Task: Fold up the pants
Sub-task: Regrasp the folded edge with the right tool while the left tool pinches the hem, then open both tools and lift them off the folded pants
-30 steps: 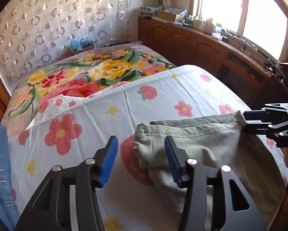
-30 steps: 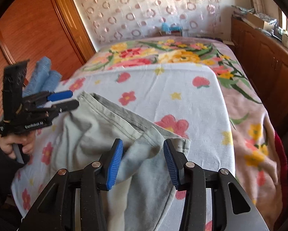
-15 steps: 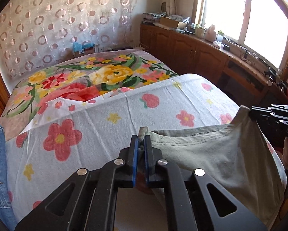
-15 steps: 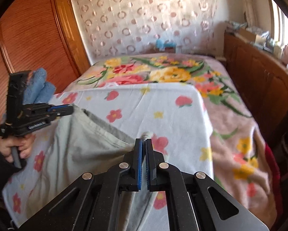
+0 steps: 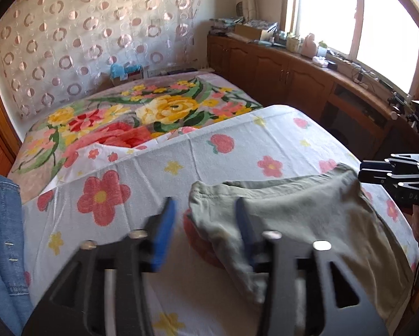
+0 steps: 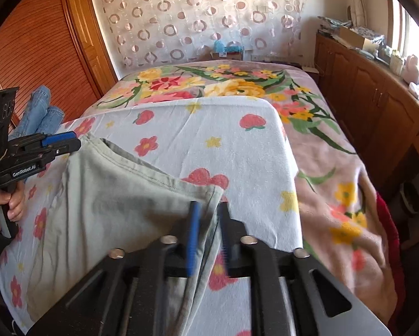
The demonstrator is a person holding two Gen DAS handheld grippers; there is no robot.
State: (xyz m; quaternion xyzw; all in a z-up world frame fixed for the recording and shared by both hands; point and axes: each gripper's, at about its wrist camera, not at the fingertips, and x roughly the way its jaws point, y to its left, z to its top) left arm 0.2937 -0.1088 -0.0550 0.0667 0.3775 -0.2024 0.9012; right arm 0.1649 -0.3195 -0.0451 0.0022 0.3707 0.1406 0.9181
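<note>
The grey-green pants (image 5: 301,218) lie on the flowered sheet (image 5: 181,173) with the waistband toward the bed's middle. My left gripper (image 5: 205,232) is open, blurred by motion, its fingers astride the waistband's left corner (image 5: 198,193). In the right wrist view the pants (image 6: 111,196) spread to the left. My right gripper (image 6: 208,232) is partly open, blurred, with the waistband's right corner (image 6: 213,196) hanging between its fingers. Each gripper shows in the other view: the right (image 5: 388,170), the left (image 6: 60,142).
Blue jeans (image 5: 2,238) lie at the bed's left edge, also in the right wrist view (image 6: 38,112). A floral blanket (image 5: 142,117) covers the far bed. Wooden cabinets (image 5: 279,72) run along the right, a wooden wardrobe (image 6: 32,50) on the left.
Half a second ago both grippers were shut on the waistband corners and held them up. Now both have opened and the waistband has dropped onto the sheet.
</note>
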